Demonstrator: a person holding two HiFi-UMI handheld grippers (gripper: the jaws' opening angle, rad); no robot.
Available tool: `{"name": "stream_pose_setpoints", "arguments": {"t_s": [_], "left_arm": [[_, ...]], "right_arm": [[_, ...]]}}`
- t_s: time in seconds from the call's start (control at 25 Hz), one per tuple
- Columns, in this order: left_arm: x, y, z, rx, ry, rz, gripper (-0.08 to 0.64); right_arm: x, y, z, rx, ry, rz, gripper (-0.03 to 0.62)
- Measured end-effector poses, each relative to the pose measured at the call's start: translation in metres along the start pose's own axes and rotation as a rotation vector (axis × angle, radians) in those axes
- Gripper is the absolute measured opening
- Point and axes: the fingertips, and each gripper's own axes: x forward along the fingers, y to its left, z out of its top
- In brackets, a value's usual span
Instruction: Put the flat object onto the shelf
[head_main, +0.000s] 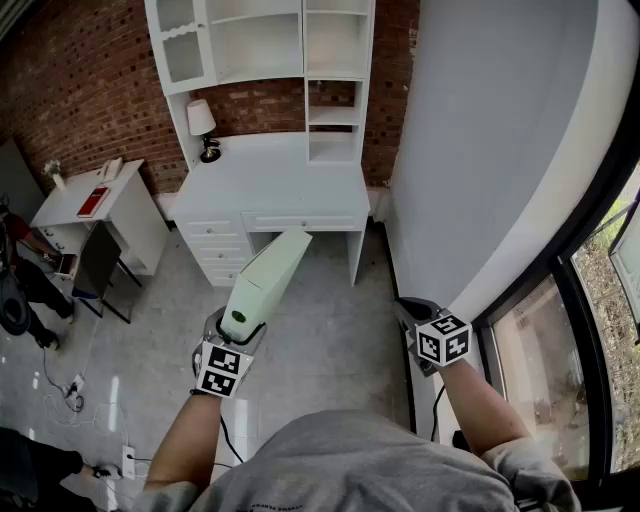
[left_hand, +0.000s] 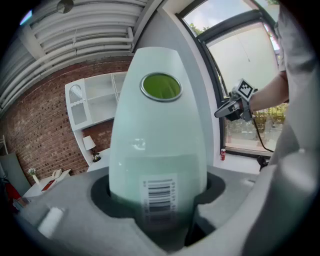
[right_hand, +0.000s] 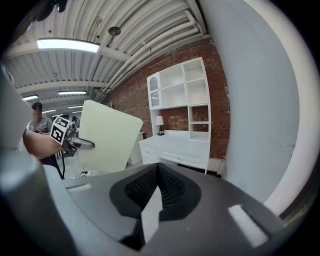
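The left gripper (head_main: 238, 328) is pinching one end of the pale green flat plastic panel (head_main: 270, 272), aiming it toward the white wooden shelf unit (head_main: 335, 90) well ahead, probably for carrying, while the right gripper (head_main: 408, 312) is hanging pressed together, empty.

- The room is bright — daylight comes in through the window (head_main: 530, 380) at 4 o'clock in the head view.
- A long ceiling lamp (right_hand: 67, 46) glows white at 10 o'clock in the right gripper view.
- Every view bends at the edges, with dark corners.
- Up close, the green flat object (left_hand: 159, 135) looks soft and blurry.
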Motion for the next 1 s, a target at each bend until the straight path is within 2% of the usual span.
{"name": "stream_pose_setpoints", "arguments": {"t_s": [0.44, 0.64, 1.0], "left_arm": [[0.003, 0.001, 0.002, 0.000, -0.005, 0.007, 0.296], [0.010, -0.003, 0.008, 0.004, -0.012, 0.013, 0.287], [0.023, -0.029, 0.033, 0.011, -0.012, 0.045, 0.276]], "right_arm": [[0.003, -0.004, 0.003, -0.002, -0.003, 0.004, 0.008], [0.002, -0.014, 0.007, 0.038, -0.020, 0.019, 0.009], [-0.012, -0.044, 0.019, 0.006, -0.038, 0.042, 0.009]]}}
